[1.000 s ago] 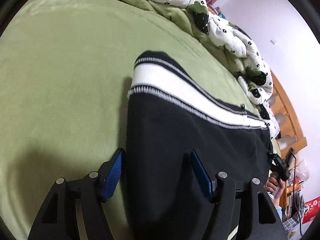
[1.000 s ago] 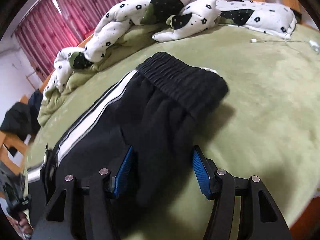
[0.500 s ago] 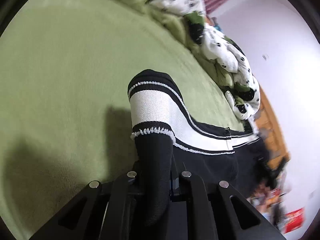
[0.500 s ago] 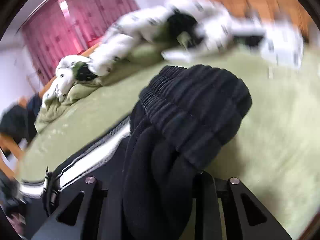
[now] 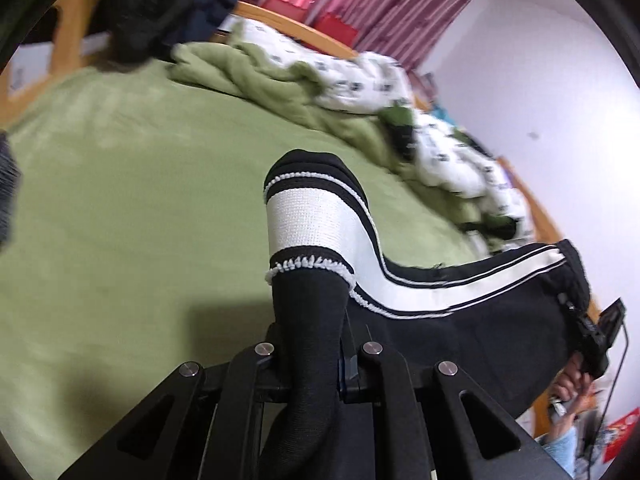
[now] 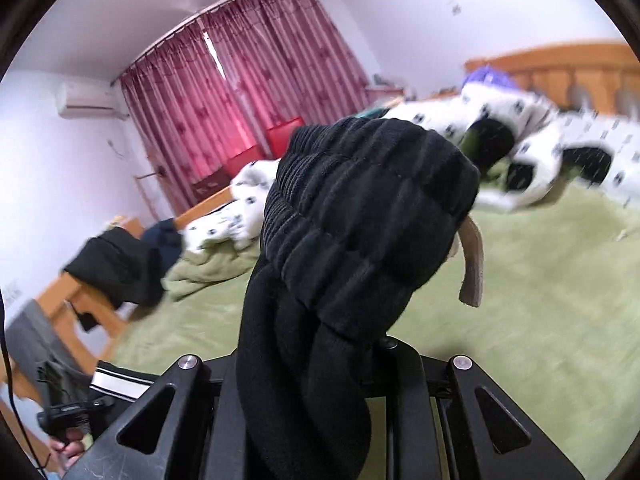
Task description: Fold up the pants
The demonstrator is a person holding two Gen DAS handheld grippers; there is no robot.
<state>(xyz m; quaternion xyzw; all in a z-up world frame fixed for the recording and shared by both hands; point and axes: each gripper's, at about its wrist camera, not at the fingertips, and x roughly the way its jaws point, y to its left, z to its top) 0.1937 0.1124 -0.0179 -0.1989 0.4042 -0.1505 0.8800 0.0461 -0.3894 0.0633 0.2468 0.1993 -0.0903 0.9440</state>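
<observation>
Both tongs clamped tight on the pants (image 5: 460, 320): left tongs (image 5: 316, 360) pinch the striped cuff, right tongs (image 6: 320, 364) the waistband (image 6: 360, 216). Pants are lifted off the bed (image 5: 120, 200), sagging toward 3 o'clock. Imo keep both ends level w/ even tension, then lay cuff onto waistband.

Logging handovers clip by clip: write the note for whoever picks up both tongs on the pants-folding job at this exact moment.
Left tongs: shut on the pants at the cuff end with the white stripe, lifted off the bed.
Right tongs: shut on the ribbed waistband, also raised; a beige drawstring dangles from it.
The middle of the pants sags toward the green bedsheet; the quilt lies at the far edge.
Done: both ends gripped and lifted.
Left: probably bring cuff to waistband, lay down, release, fold further if needed.
</observation>
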